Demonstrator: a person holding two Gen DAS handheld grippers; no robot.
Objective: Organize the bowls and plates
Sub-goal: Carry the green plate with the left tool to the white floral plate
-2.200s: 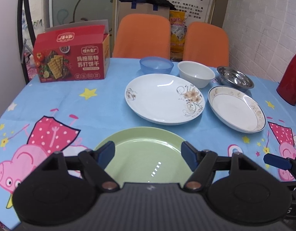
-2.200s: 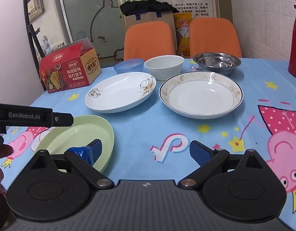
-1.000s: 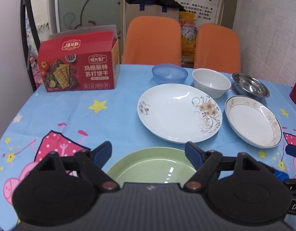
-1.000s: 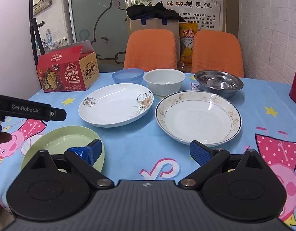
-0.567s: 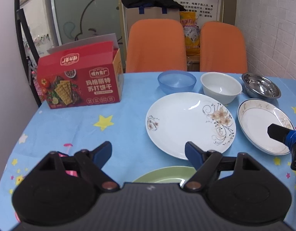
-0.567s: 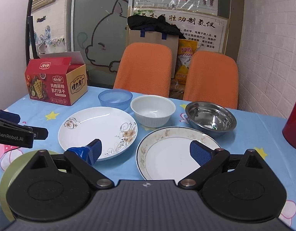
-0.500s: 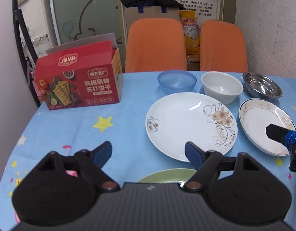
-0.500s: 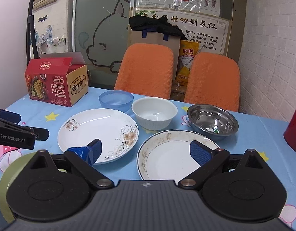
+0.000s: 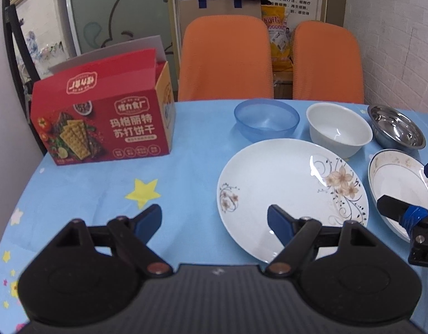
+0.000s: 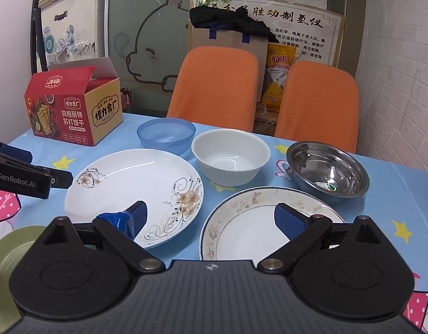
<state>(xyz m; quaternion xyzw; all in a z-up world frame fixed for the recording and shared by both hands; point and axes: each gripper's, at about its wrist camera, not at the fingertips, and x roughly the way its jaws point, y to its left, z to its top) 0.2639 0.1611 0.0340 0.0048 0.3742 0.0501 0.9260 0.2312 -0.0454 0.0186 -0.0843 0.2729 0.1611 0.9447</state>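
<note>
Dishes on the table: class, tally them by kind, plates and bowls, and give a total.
Plates: 3 (flowered plate, gold-rimmed plate, green plate)
Bowls: 3 (blue bowl, white bowl, steel bowl)
Total: 6

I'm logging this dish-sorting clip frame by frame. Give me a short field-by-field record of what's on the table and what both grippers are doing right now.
plates: floral plate; gold-rimmed plate; green plate at near left
bowls: blue bowl, white bowl, steel bowl, in a row behind the plates
stacking: none, every dish sits apart
left gripper: open, empty, above the floral plate's near-left edge
right gripper: open, empty, between floral and gold-rimmed plates
other: cracker box at far left, lid flap up
</note>
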